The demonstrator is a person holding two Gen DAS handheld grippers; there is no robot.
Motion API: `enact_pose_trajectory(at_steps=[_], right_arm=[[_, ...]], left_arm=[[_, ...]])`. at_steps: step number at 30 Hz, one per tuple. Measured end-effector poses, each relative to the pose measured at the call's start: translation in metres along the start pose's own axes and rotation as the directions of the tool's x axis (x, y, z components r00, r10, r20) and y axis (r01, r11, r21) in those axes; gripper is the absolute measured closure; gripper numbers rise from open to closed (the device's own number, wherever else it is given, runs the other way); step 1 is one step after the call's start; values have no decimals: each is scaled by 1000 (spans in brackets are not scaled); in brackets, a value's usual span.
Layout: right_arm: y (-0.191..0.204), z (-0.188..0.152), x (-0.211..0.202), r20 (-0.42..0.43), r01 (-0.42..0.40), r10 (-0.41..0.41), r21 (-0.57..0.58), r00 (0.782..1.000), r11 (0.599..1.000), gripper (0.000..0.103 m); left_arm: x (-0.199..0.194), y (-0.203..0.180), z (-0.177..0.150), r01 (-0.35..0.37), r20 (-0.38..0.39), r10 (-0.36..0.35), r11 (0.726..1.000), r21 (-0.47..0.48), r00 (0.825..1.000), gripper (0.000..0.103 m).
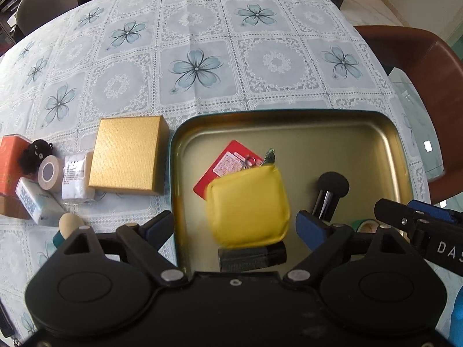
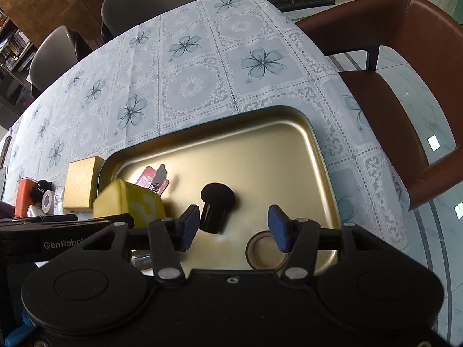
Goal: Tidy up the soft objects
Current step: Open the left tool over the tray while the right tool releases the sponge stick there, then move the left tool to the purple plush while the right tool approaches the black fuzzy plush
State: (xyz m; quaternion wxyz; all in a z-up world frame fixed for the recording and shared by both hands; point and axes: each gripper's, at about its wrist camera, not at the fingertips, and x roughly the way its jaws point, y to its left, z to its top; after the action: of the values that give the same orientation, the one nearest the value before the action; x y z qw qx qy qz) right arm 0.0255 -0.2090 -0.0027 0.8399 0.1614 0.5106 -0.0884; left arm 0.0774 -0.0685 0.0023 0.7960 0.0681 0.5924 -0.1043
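1. A gold metal tray sits on a table covered with a flowered cloth, near the front edge
2. The left gripper hangs over the tray with its fingers spread wide; a soft yellow cushion shows between them, blurred, and neither pad is touching it
3. The cushion lies over a red card with a metal ring and a small green bit at its top edge, and a dark cylinder shows just below it
4. The right gripper also stands wide apart and holds nothing; it is over the right part of the tray
5. A black brush with a round foam head lies in the tray just beyond the right gripper's left finger, and a roll of tape lies by its right finger
6. Left of the tray, just beside it, sits a gold box
7. Further left are a white packet, a beige tape roll, a small black plush toy, an orange box and a tissue pack
8. A brown chair stands at the table's right side
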Motion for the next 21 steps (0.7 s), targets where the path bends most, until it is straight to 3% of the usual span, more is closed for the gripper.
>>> enact_pose_trajectory(at_steps=[12, 21], right_arm=[[12, -13, 3, -25, -6, 6, -2, 1000, 1000, 50], [38, -21, 3, -28, 10, -10, -25, 1000, 1000, 50]], left_arm=[[-11, 13, -20, -13, 1, 13, 1000, -6, 1000, 11], [-29, 46, -39, -15, 33, 16, 1000, -26, 999, 11]])
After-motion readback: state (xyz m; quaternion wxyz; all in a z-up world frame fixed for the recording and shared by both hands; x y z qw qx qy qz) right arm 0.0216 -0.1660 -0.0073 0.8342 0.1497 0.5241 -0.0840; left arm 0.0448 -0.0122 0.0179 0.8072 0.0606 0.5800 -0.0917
